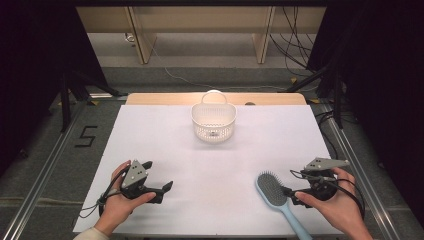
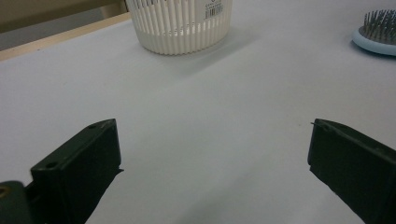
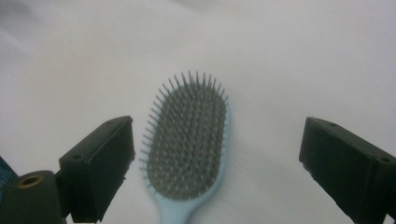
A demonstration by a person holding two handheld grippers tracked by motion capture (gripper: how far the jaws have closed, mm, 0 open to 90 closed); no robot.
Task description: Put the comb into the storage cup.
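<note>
Right gripper [image 3: 215, 154], jaws spread, poised over the hairbrush [image 1: 272, 189] at the table's [image 1: 165, 140] five o'clock; left gripper [image 1: 150, 182] released; next, probably closing on the brush.

Readable markings: a dark numeral "5" [image 1: 86, 136] is marked on the grey floor to the left of the table, seen in the high view. A small white label with a barcode [image 2: 213, 9] is stuck on the ribbed wall of the white basket [image 2: 180, 32], seen in the left gripper view; its printed characters are too small to read.
</note>
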